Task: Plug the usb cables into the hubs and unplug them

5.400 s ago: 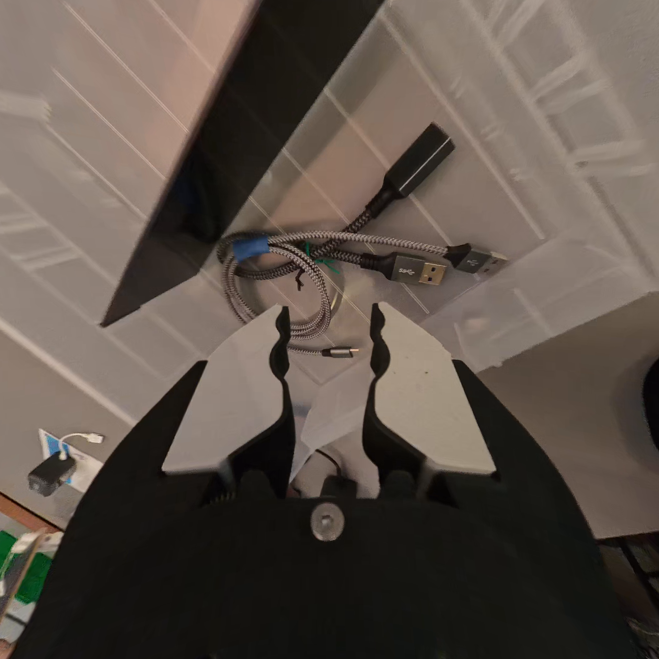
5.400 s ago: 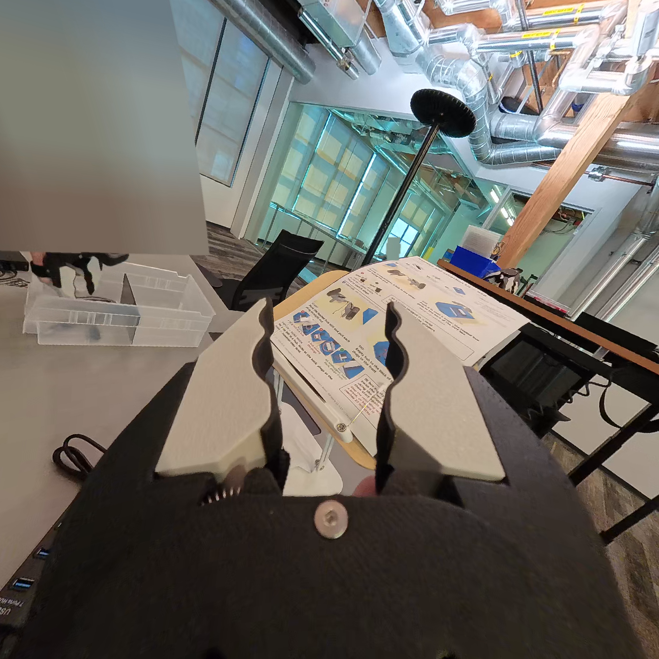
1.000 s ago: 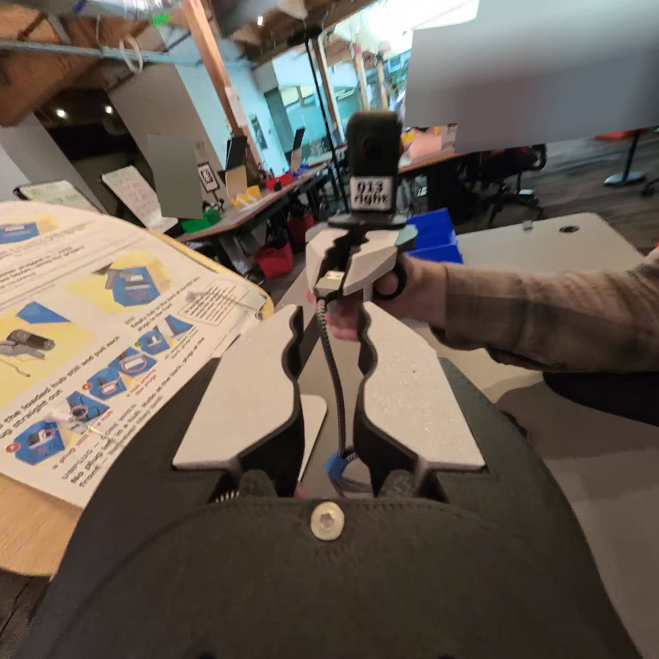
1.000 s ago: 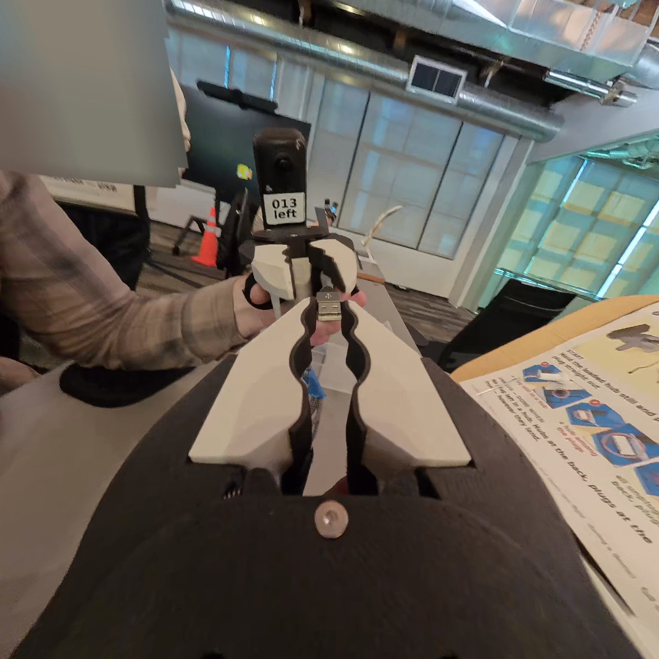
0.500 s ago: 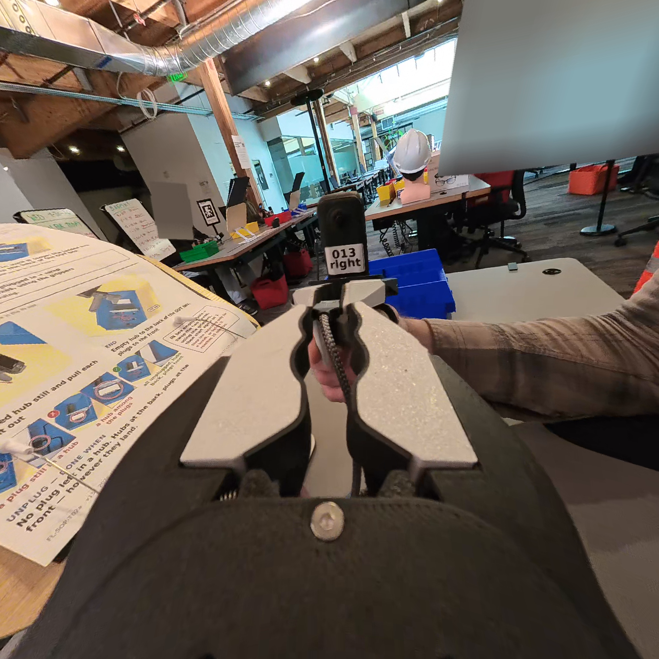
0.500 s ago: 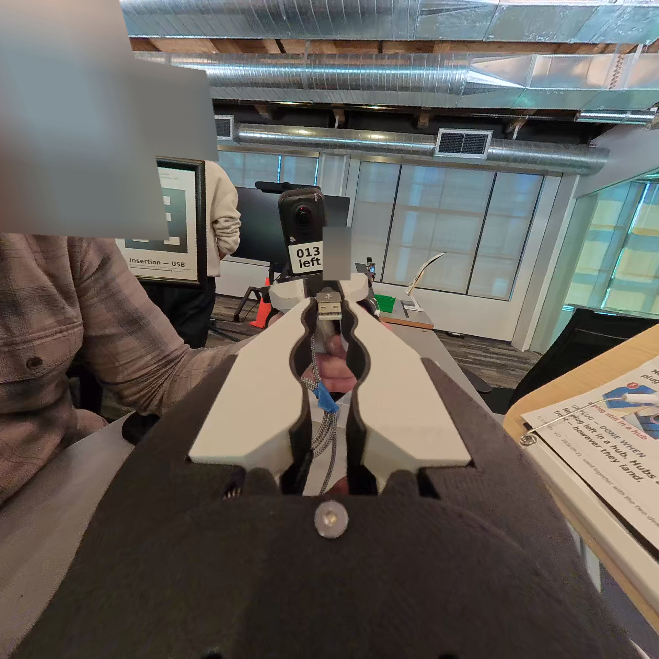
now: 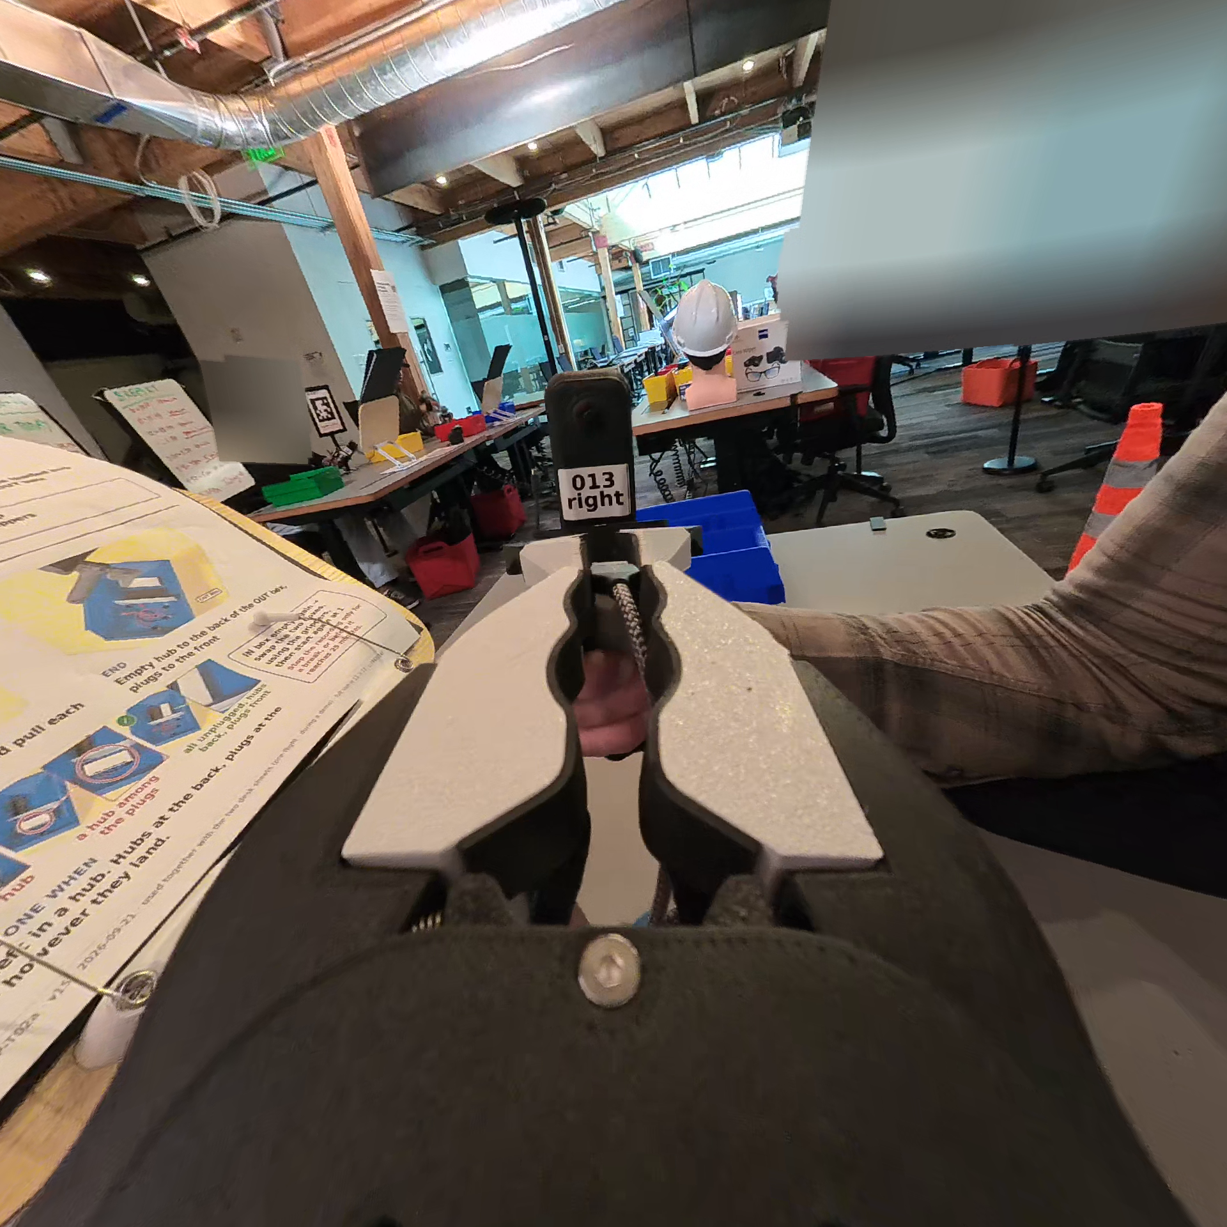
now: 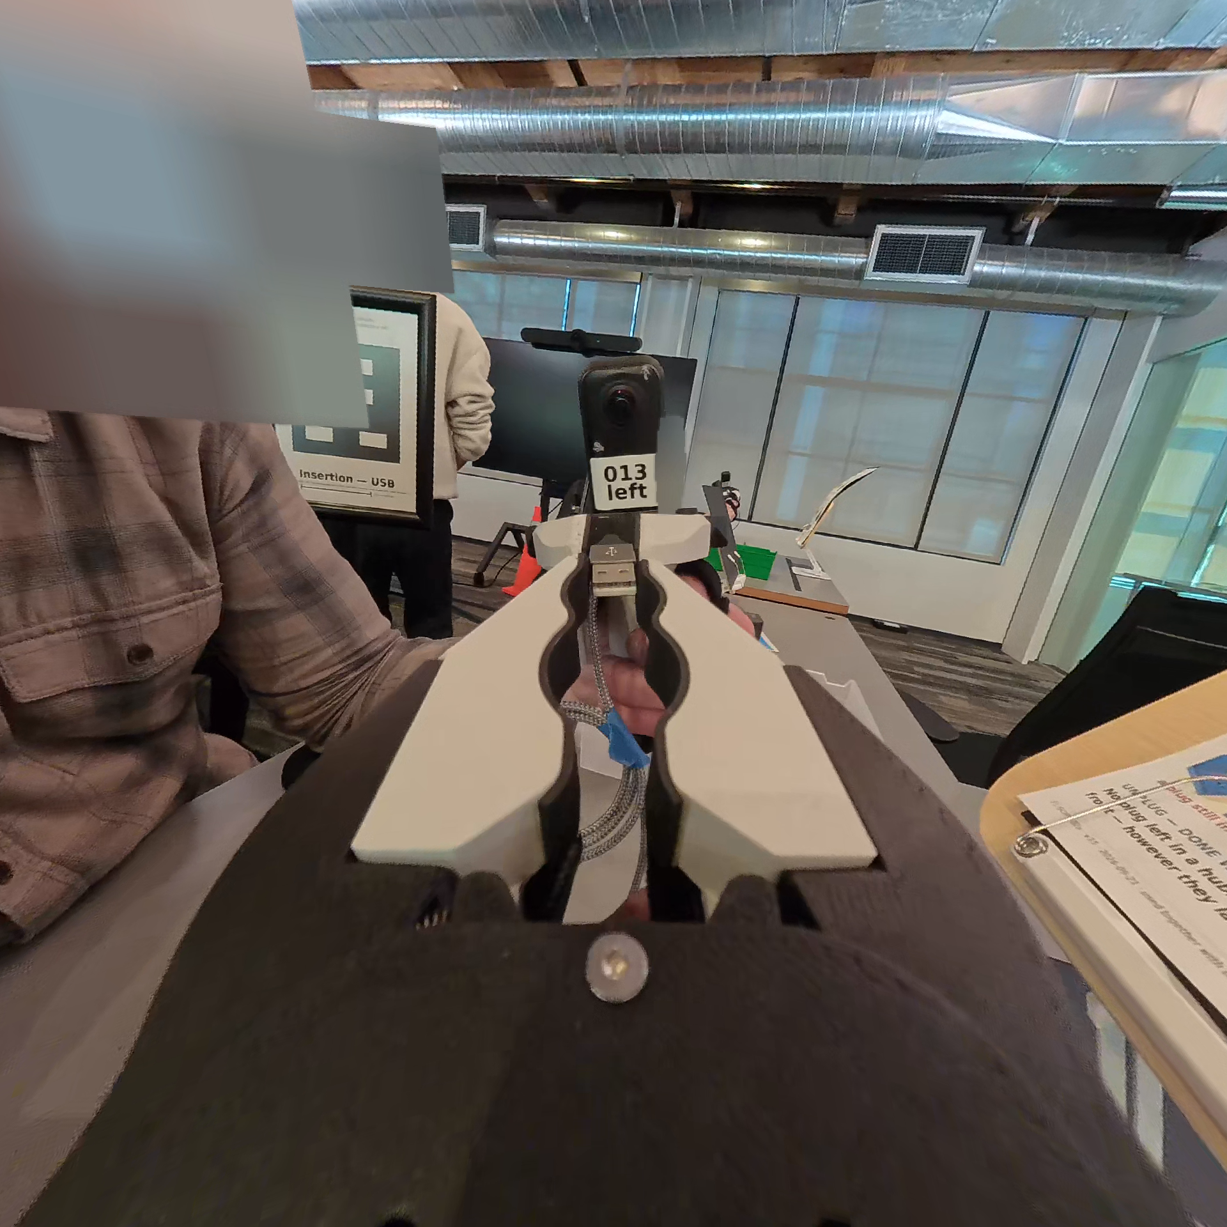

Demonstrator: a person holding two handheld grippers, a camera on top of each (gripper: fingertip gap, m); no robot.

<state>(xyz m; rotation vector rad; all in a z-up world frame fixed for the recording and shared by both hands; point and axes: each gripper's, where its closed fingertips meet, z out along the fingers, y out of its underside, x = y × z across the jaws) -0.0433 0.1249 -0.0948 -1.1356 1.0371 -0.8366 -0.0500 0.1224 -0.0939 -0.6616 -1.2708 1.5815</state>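
cable: grey-white braid | tape: blue | sleeve: beige plaid | cone: orange

Left gripper: faces the right gripper tip to tip, each at 12 o'clock in the other's view.
USB plug: sits between the right gripper's fingertips, at 12 o'clock.
Cable: runs from the plug down toward 6 o'clock between the fingers, a tape tag on it midway.
Instruction sheet: lies at 9 o'clock of the left gripper, on a board at 3 o'clock of the right gripper.
Sleeve: reaches in from 3 o'clock in the left wrist view, behind the fingers.
Traffic cone: stands at 2 o'clock, beyond the sleeve.
Bins: sit just behind the right gripper, at 1 o'clock.
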